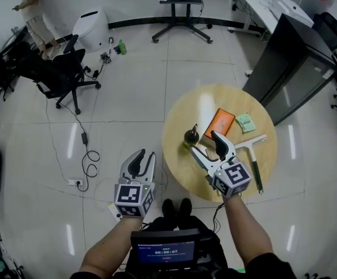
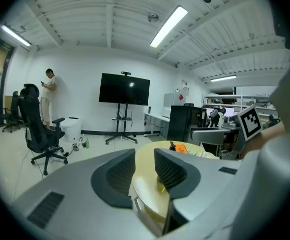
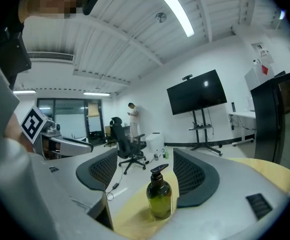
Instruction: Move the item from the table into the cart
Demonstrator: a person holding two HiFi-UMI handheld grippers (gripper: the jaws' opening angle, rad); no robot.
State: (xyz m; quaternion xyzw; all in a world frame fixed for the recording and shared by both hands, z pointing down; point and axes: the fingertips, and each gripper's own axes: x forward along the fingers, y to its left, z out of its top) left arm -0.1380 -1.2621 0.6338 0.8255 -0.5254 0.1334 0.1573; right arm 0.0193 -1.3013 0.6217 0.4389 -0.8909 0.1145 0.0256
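Nearest the head camera, at the bottom centre of the frame, a dark device with a lit screen [image 1: 167,251] sits against the person's chest, with both bare forearms reaching up from it. At the lower middle left, the left gripper [image 1: 144,160] hangs over the tiled floor just beside the rim of the round wooden table [image 1: 261,127]. In its own view the left gripper [image 2: 143,156] has its two ribbed jaws standing apart with nothing between them, and only the table's edge shows beyond.

Right of centre, the right gripper [image 1: 204,143] reaches over the near left part of the tabletop. A dark green pump bottle [image 1: 191,137] stands upright on the table at its tips. The right gripper view shows that gripper [image 3: 145,156] with jaws spread wide and the pump bottle [image 3: 159,196] between them, with a gap on either side, so neither pad presses on it.

Further onto the table, up and right of the bottle, lie an orange book [image 1: 220,123] and a small green packet [image 1: 245,122], near each other but apart. A squeegee-like tool [image 1: 251,156] with a white head and dark green handle lies towards the table's right side.

In the upper left of the head view are a black office chair [image 1: 60,74], a white bin [image 1: 91,31] and a standing person [image 1: 31,7]. A wheeled screen stand [image 1: 180,10] sits at the top centre, and a black cabinet [image 1: 290,63] at the upper right.
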